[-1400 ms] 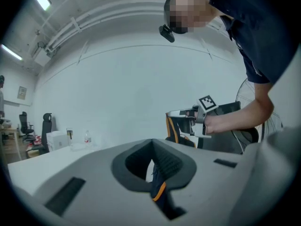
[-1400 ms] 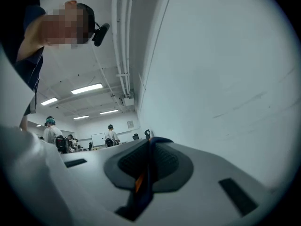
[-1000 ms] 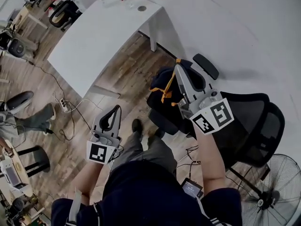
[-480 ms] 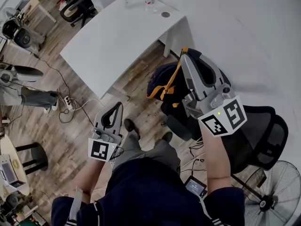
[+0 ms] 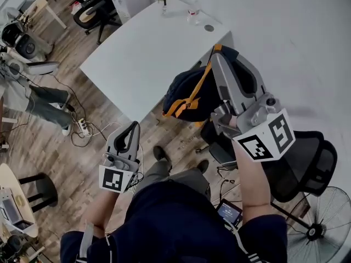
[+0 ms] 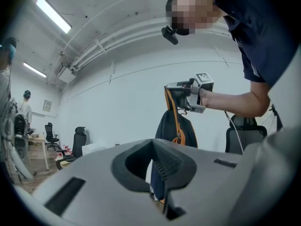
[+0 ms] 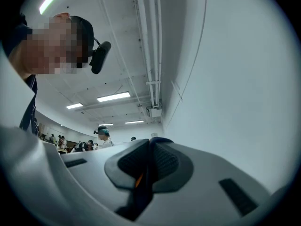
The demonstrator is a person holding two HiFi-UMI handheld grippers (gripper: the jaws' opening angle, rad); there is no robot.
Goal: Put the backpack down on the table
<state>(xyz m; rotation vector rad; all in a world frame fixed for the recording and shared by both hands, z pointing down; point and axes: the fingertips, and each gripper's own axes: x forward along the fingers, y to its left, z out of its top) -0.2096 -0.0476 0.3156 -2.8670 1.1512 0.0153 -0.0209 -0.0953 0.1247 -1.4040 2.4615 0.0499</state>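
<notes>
My right gripper (image 5: pixel 217 52) is clamped on the top strap of the backpack (image 5: pixel 186 95), which dangles limp just off the bench (image 5: pixel 131 59) edge (soft, saggy, probably hefty). My left gripper (image 5: pixel 132 126) is closed and empty, so it could support the bottom.

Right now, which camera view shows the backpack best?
The head view: the backpack hangs from the right tool, dark body and orange straps clear. The left gripper view shows it hanging farther off, partly hidden. The right gripper view shows only a pinched strip.
</notes>
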